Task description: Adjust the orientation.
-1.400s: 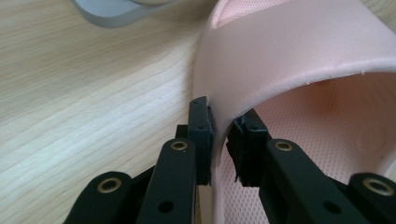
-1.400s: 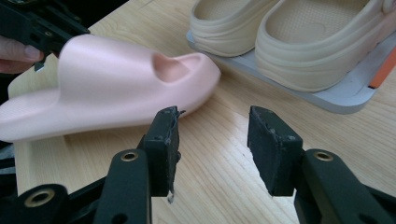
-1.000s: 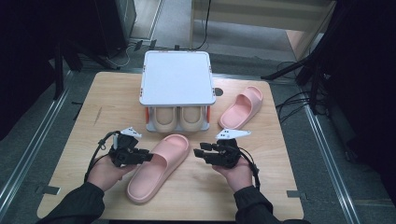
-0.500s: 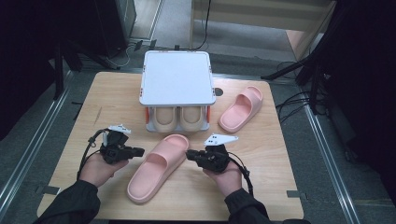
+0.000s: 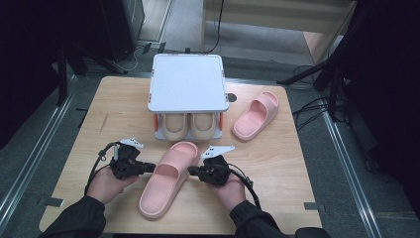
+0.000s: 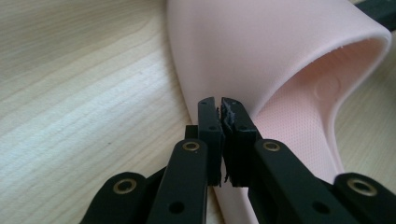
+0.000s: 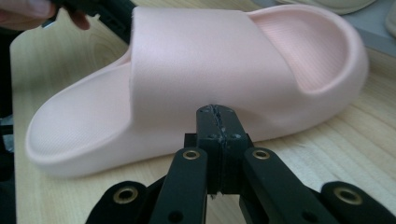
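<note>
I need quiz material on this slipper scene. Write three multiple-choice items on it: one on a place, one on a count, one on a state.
1. Where does the far pink slipper lie?
A. On top of the white rack
B. On the table, right of the white rack
C. On the floor

2. How many pink slippers are on the table?
A. One
B. Two
C. Four

3. How do the jaws of the two grippers stand?
A. Both wide open
B. Left open, right shut
C. Both shut, holding nothing

Answers:
1. B: in the high view it lies on the wood beside the white rack, apart from it.
2. B: the near pink slipper lies between the grippers and the other lies farther back; the pair inside the rack is beige.
3. C: the left gripper and the right gripper each show their jaws together, just short of the near slipper's side.
</note>
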{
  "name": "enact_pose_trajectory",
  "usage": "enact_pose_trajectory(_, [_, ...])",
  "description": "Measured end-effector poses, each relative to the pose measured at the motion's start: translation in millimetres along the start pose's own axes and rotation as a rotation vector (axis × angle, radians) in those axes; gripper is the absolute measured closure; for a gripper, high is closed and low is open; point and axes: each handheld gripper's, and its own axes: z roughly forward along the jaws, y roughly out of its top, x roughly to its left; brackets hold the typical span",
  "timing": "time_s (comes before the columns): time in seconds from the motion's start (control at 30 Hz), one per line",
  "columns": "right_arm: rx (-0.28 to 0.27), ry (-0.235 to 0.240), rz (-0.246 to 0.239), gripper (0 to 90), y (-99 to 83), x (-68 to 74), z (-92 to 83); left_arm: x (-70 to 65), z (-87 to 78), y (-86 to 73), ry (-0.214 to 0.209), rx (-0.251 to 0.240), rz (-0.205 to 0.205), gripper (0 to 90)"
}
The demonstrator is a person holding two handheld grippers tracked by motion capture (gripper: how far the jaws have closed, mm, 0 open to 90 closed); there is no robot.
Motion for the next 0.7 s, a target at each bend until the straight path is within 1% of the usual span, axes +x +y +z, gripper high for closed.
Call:
enact_pose_trajectory(0.13, [-0.001,-0.016,0.011,88.8,1.3,-4.2,-0.2,-4.7,1.0,-0.8,-0.018,-0.010,-0.004,86.3])
enact_pose_trajectory(0.2, [0.003,-0.025,0.018,88.2,1.9,-6.1,-0.8,-6.4,1.9,-1.0,-0.034,-0.012,-0.009,86.1])
enact_pose_trajectory(0.33, [-0.003,-0.035,0.030,87.7,3.0,-9.4,-2.2,-8.9,3.9,-1.2,-0.044,-0.002,-0.002,85.5])
enact_pose_trajectory(0.47, [0.003,-0.041,0.018,87.7,4.9,-11.8,-2.0,-7.3,4.7,-2.0,-0.073,0.003,-0.022,84.6])
enact_pose_trajectory(0.6, [0.006,-0.040,0.011,84.2,6.1,-13.1,-2.2,-3.7,3.3,-2.6,-0.084,0.003,-0.032,79.3])
enact_pose_trajectory(0.67, [0.003,-0.041,0.005,82.4,6.9,-13.6,-3.8,-3.3,1.1,-2.0,-0.064,0.003,-0.019,75.9])
enact_pose_trajectory(0.7, [-0.002,-0.041,0.001,81.1,7.4,-13.7,-5.0,-3.4,0.0,-1.7,-0.060,-0.009,-0.022,72.9])
